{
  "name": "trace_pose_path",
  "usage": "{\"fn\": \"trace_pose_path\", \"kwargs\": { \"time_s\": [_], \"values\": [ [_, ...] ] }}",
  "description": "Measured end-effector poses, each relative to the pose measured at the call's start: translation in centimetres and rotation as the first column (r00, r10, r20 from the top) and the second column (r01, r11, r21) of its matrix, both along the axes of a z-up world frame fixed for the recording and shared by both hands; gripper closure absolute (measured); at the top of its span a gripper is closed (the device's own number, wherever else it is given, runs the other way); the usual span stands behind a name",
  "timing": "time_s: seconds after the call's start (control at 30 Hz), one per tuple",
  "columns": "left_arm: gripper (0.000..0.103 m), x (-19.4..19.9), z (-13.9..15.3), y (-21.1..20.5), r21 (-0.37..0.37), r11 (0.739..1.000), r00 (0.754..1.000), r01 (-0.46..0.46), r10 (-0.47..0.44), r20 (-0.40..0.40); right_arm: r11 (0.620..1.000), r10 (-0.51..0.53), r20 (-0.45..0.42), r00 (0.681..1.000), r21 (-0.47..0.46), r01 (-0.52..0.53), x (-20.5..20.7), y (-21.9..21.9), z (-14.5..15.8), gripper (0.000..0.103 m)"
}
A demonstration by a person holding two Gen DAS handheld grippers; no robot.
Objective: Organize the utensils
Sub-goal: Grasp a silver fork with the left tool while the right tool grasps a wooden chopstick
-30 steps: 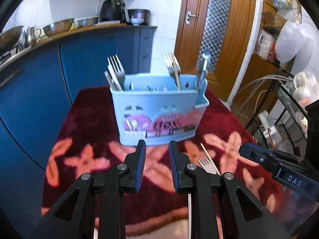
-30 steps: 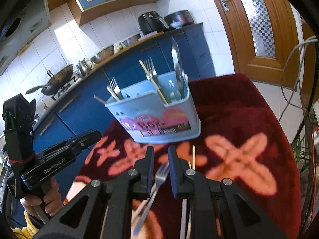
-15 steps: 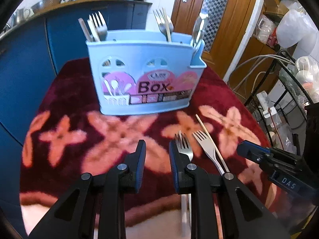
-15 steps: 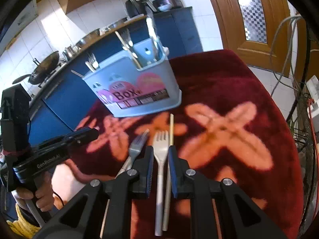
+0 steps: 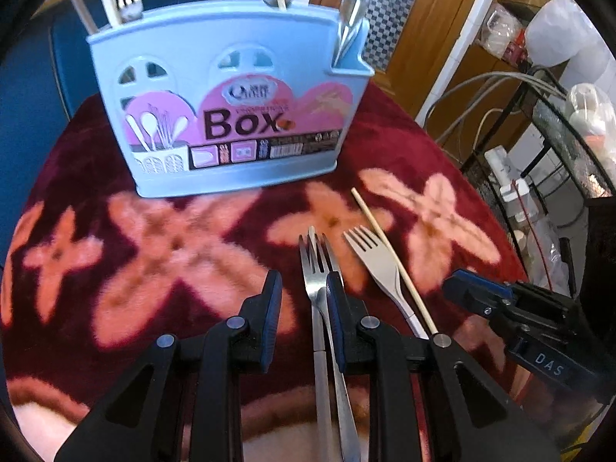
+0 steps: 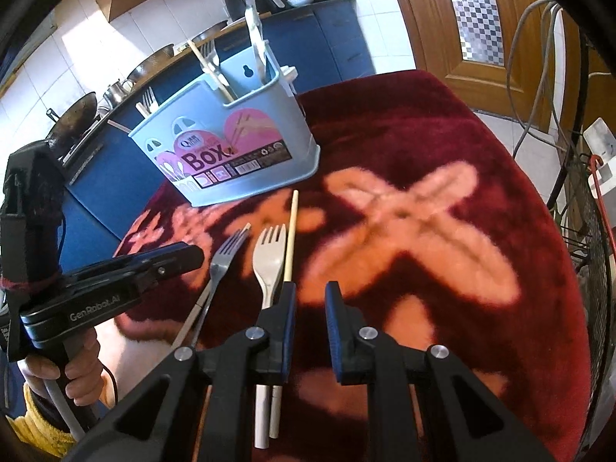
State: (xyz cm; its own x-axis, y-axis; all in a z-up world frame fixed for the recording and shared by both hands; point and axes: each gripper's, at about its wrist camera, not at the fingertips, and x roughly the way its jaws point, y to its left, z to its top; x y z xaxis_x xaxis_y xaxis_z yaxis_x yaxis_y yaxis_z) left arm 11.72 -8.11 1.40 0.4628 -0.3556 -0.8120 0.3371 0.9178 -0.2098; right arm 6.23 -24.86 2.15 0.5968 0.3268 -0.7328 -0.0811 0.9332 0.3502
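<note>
Getting ready to pick up forks

The left gripper (image 5: 302, 296) and right gripper (image 6: 310, 304) hang part open, holding nothing. A shiny metal fork (image 5: 313, 258), a cream plastic fork (image 6: 269, 256) and a wooden chopstick (image 6: 290, 231) lie on the red flowered cloth (image 6: 423, 146) near its front edge, before the blue plastic utensil box (image 5: 231, 88). Next, close on one fork.

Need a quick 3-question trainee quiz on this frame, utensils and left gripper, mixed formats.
1. True or false: the white fork lies on the cloth beside a chopstick.
2. What lies between the fingers of the left gripper? A spoon; B metal fork; C knife.
3. What large word is printed on the blue holder?
Key: 1 true; 2 B; 3 Box.
</note>
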Motion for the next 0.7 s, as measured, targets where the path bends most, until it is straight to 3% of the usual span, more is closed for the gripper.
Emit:
{"fn": "trace_pose_path", "kwargs": {
  "time_s": [0.23,0.7],
  "values": [
    [0.08,0.5,-1.1,-0.7,-0.011,1.0,0.999,0.022,-0.022,-0.043,1.0,-0.003,-0.002,1.0,-0.006,0.003,0.1,-0.3,-0.1,0.085],
    [0.08,-0.5,-1.0,-2.7,0.037,0.996,0.997,0.077,-0.077,0.006,1.0,-0.006,-0.001,1.0,0.005,0.006,0.1,-0.6,-0.3,0.085]
  ]
}}
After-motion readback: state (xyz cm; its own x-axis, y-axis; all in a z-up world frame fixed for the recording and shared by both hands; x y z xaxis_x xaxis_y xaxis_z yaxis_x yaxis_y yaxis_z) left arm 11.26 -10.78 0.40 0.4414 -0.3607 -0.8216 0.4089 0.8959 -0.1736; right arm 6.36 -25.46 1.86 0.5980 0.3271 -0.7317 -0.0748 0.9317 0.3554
